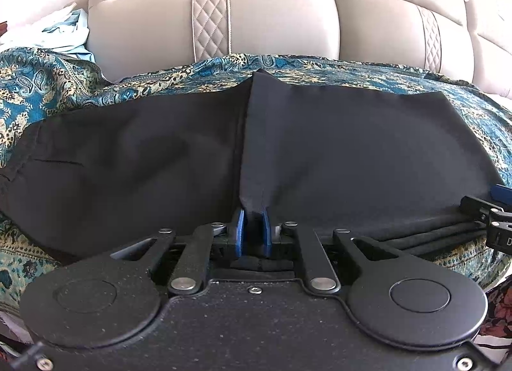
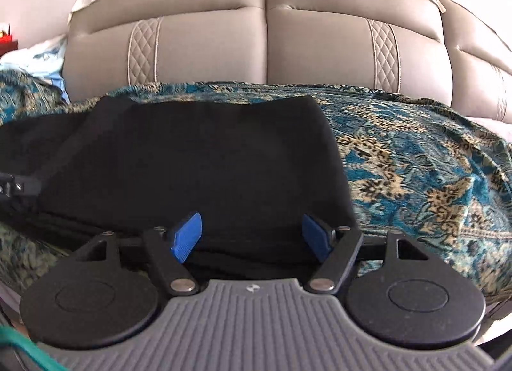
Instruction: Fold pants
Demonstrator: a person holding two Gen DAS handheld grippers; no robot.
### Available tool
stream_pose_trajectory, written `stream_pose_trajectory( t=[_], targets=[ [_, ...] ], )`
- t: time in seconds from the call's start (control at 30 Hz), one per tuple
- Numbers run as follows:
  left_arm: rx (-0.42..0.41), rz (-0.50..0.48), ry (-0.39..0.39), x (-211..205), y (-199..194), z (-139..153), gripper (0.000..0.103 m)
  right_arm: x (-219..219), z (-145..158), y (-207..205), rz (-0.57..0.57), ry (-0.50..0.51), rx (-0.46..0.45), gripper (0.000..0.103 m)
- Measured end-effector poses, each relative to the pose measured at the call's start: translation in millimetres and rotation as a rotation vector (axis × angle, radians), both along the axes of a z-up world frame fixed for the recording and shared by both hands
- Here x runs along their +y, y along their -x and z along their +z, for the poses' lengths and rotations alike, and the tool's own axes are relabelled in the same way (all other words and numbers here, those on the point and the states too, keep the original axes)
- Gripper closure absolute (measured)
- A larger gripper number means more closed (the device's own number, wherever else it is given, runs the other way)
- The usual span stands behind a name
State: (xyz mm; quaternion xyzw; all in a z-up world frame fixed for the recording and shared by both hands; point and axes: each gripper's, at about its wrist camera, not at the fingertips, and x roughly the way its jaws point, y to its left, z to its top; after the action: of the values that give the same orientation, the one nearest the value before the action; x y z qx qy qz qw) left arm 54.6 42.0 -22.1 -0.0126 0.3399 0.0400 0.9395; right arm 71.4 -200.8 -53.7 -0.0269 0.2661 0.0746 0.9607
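From my left gripper (image 1: pixel 254 227) I see the blue fingers (image 1: pixel 238 230) drawn narrow, pinching a raised ridge of the black pants (image 1: pixel 352 153), which spread out ahead of the fingertips to both sides over the patterned teal throw (image 1: pixel 48 89), with the beige sofa back (image 1: pixel 256 19) well beyond. My right gripper (image 2: pixel 252 236) has its fingers (image 2: pixel 187 236) spread wide, holding nothing, straddling the near edge of the pants, whose end lies just ahead of them. The cloth looks light, soft and limp, so I judge it will sag and drag wherever it is unsupported. A grip through all the stacked layers at the near edge, between my right fingers, seems safest; a thin pinch may slip off one layer.
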Motion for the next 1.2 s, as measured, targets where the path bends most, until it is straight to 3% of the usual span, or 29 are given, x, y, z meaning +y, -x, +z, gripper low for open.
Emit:
stream_pose_trajectory(
  t=[0.2,0.4,0.53,0.83,1.03,1.17,1.2],
  targets=[
    [0.001,0.016,0.042,8.5,1.4,-1.0,0.082,-22.0,12.5,-13.7,-0.098,-0.038,0.028,0.021],
    [-0.005,0.014,0.041,8.8,1.9,-1.8,0.082,-15.4,40.7,-43.8,-0.053,-0.029,-0.048,0.025],
    [-0.008,0.020,0.049,8.4,2.4,-2.4,0.082,-9.9,46.2,-86.5,-0.015,-0.065,-0.012,0.027],
    [-0.025,0.022,0.054,8.8,6.3,-4.2,0.082,-9.5,27.0,-163.7,-0.093,-0.055,0.094,0.029],
    [-0.033,0.019,0.056,8.2,7.6,-5.6,0.082,2.1,18.9,-166.1,-0.050,0.028,0.050,0.019],
    [-0.033,0.006,0.042,7.3,8.0,-4.1,0.082,5.0,22.8,-166.3,-0.064,0.012,0.048,0.017],
    [-0.031,-0.004,0.040,8.7,7.9,-1.7,0.075,7.6,24.5,-164.7,-0.060,0.022,0.041,0.017]
  ],
)
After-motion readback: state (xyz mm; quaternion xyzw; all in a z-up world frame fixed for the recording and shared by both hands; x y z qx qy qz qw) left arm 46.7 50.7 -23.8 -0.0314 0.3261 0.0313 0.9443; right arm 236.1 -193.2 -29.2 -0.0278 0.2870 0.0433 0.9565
